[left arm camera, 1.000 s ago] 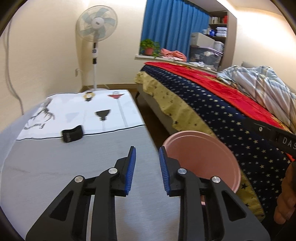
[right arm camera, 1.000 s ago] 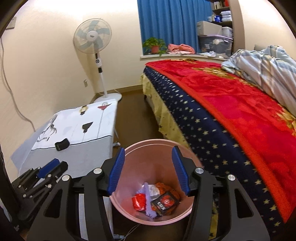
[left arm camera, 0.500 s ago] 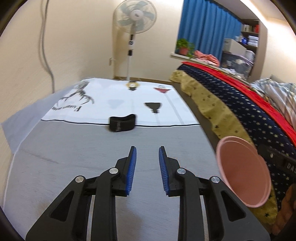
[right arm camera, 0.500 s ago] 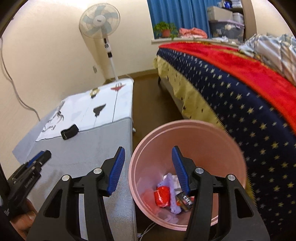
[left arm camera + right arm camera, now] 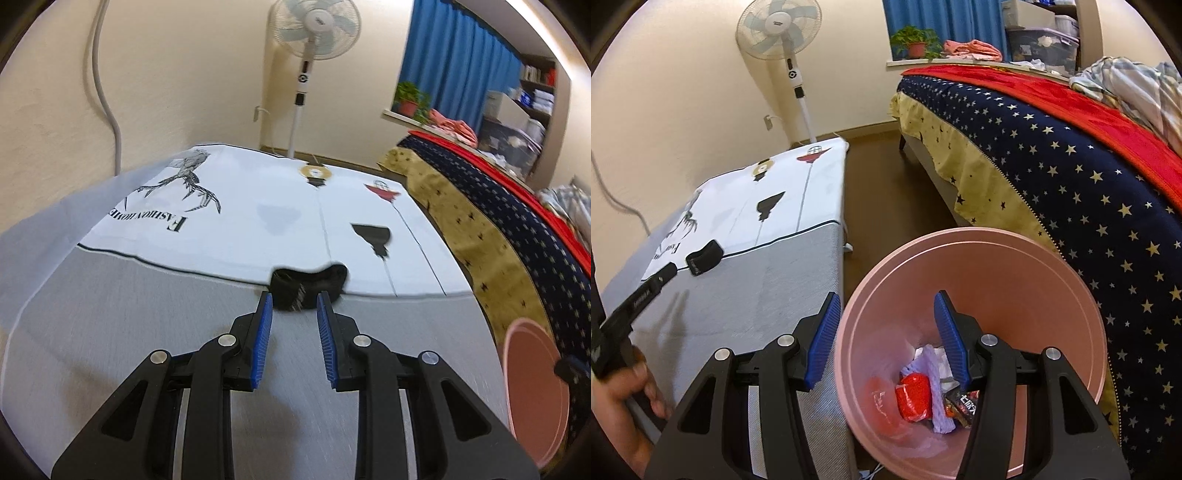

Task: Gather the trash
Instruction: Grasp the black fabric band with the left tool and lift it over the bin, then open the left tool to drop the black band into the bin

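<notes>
Bedroom light falls on a low table (image 5: pixel 110 332) draped in grey and white printed cloth, and near the line where those two cloths meet lies our target: a small black crumpled piece (image 5: pixel 308 282), dark and soft-looking, with faint pale marks on its near face. What it is made of we cannot tell; the left view is slightly blurred there.

Our left gripper (image 5: pixel 294 312) points straight at it, blue-padded jaws apart with nothing between them, the tips just short of the black piece, or perhaps just reaching it. In the right view, the same piece (image 5: pixel 703 257) sits on the tabletop just ahead of that gripper's tip.

Our right gripper (image 5: pixel 886 314) has its jaws wider apart, straddling the near rim of a pink bin (image 5: pixel 1071 280) that stands on the floor between the table and a star-patterned bed (image 5: pixel 1089 192); whether the pads press on the rim we cannot say.

We judge the job well along: the bin already holds a red wrapper (image 5: pixel 914 397), a pale lilac scrap (image 5: pixel 938 406) and a dark printed packet (image 5: pixel 962 400). Only the black piece is left in sight, not yet gripped, lifted or dropped in.
</notes>
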### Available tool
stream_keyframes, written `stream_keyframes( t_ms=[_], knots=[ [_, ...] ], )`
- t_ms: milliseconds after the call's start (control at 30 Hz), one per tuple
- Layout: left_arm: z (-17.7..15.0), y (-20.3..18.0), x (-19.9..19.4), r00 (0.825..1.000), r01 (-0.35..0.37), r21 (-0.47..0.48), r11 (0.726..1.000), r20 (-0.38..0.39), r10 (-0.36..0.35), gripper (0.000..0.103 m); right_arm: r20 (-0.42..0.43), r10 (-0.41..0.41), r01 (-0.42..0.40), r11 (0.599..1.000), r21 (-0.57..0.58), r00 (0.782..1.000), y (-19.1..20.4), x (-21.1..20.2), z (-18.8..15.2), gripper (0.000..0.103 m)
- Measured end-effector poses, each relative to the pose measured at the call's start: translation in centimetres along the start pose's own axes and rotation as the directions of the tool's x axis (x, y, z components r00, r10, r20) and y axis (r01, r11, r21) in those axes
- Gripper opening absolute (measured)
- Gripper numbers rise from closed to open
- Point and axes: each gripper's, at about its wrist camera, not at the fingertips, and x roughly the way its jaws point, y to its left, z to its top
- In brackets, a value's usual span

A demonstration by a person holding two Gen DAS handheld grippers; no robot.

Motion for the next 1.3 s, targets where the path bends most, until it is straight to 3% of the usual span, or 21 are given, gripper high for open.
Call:
stream_keyframes(
  t_ms=[133,400,467,533,733,900,1100,1233,1300],
  knots=[
    [1.2,0.6,1.8,1.0,-0.002,-0.028,1.0,-0.007,0.002,0.025,-0.02,-0.038,0.039,0.999,0.031,0.999,-1.1,1.0,0.0,0.054],
    [1.7,0.9,4.9,0.994,0.017,-0.055,0.998,-0.11,-0.023,0.025,-0.019,-0.103,0.105,0.989,0.101,0.994,-3.2,1.4,0.3,0.054],
    [1.4,0.8,4.9,0.992,0.034,-0.052,0.998,-0.123,-0.04,0.014,-0.023,-0.114,0.115,0.987,0.113,0.993,-3.6,1.4,0.3,0.054],
    [1.2,0.5,4.7,0.99,0.052,-0.048,0.997,-0.127,-0.058,0.007,-0.028,-0.122,0.125,0.985,0.122,0.992,-3.9,1.4,0.2,0.054],
    [0.6,-0.7,2.9,0.988,0.106,-0.025,0.994,-0.109,-0.108,0.005,-0.043,-0.134,0.139,0.977,0.162,0.99,-5.1,1.0,-0.2,0.054],
    [-0.1,-3.8,0.2,0.98,0.18,0.04,0.983,-0.089,-0.176,0.005,-0.035,-0.157,0.161,0.966,0.2,0.987,-6.2,0.1,-0.3,0.053],
    [-0.7,-9.9,-3.3,0.956,0.292,0.13,0.948,-0.074,-0.285,0.005,0.008,-0.205,0.196,0.947,0.256,0.979,-8.6,-3.2,-0.3,0.054],
    [-1.4,-13.7,-5.4,0.929,0.369,0.169,0.914,-0.081,-0.361,0.006,0.038,-0.225,0.207,0.941,0.266,0.974,-9.7,-5.4,-0.2,0.054],
    [-1.9,-15.5,-6.3,0.908,0.42,0.18,0.89,-0.103,-0.407,0.007,0.052,-0.232,0.21,0.94,0.267,0.971,-10.1,-6.4,-0.1,0.054]
  ],
)
